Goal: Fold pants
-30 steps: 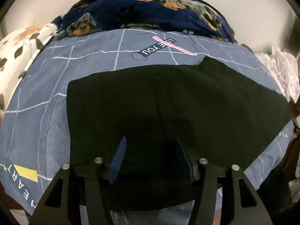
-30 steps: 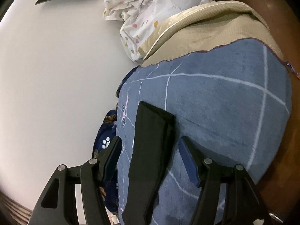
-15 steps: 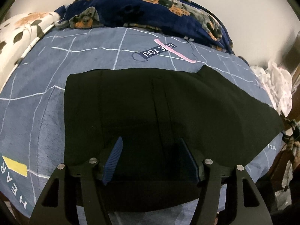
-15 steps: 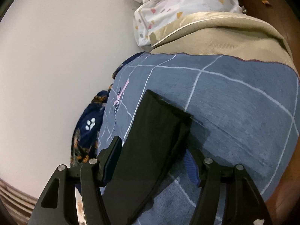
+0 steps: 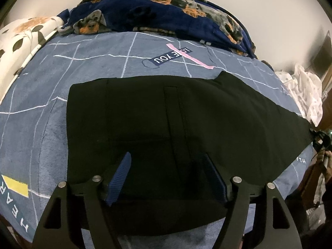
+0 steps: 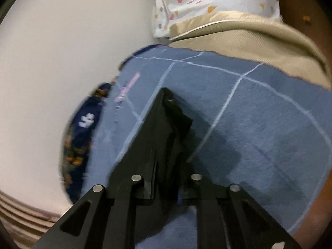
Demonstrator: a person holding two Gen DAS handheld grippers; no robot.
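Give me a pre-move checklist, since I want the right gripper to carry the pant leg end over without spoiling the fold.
1. Right gripper has fabric: ok, jaws closing with the black pants between them.
2. Left gripper clear of cloth: ok, jaws opening, blue pads apart above the pants.
3. Pants flat on the blue bedsheet: ok, body looks smooth.
4. Both leg layers caught in the right gripper: cannot tell, picture blurred.
5. Fold path free: ok, the dog-print blanket lies beyond the pants.

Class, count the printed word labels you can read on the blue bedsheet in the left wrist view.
3: "LOVE YOU" beyond the black pants, "HEAR" at lower left, a partial one at right. The pants may hide more.
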